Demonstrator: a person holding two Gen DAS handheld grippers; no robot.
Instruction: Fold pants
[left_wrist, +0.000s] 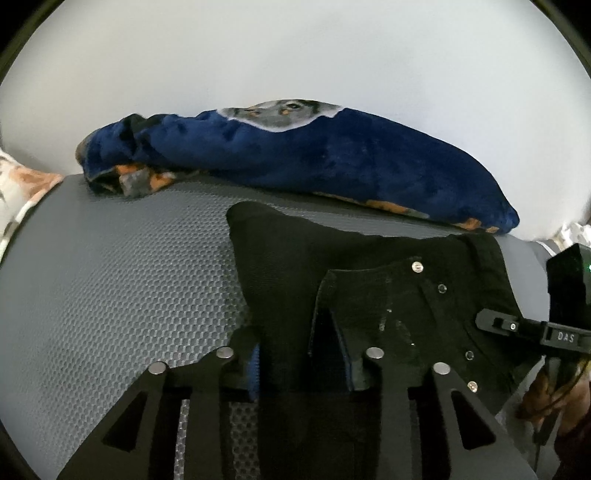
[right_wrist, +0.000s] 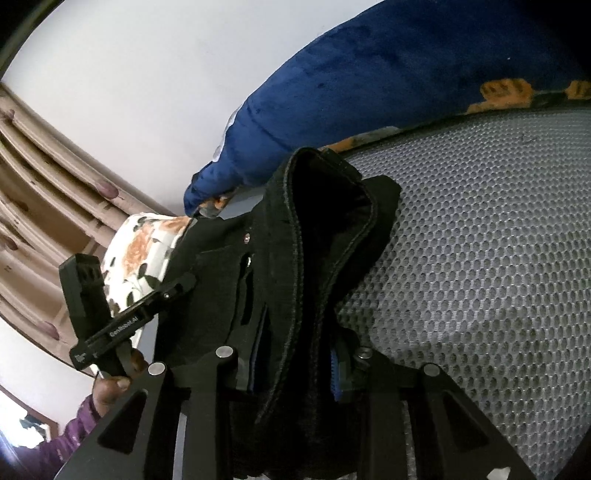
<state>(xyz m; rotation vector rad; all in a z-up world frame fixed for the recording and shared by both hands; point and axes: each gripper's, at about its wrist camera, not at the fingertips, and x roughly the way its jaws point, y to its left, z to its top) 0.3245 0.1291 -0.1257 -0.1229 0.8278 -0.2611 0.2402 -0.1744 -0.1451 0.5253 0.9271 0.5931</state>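
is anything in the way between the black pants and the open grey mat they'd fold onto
Nothing visible. The black pants lie on the grey mesh mat, whose part beside them is bare. The blue blanket lies beyond the pants, along the mat's far edge, out of the way.

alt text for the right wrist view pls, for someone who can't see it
The right claw grips a bunched fold of black pants raised above a grey mesh surface. The left claw reaches in from the left, a blue plush blanket lies behind, and a floral pillow sits at left.
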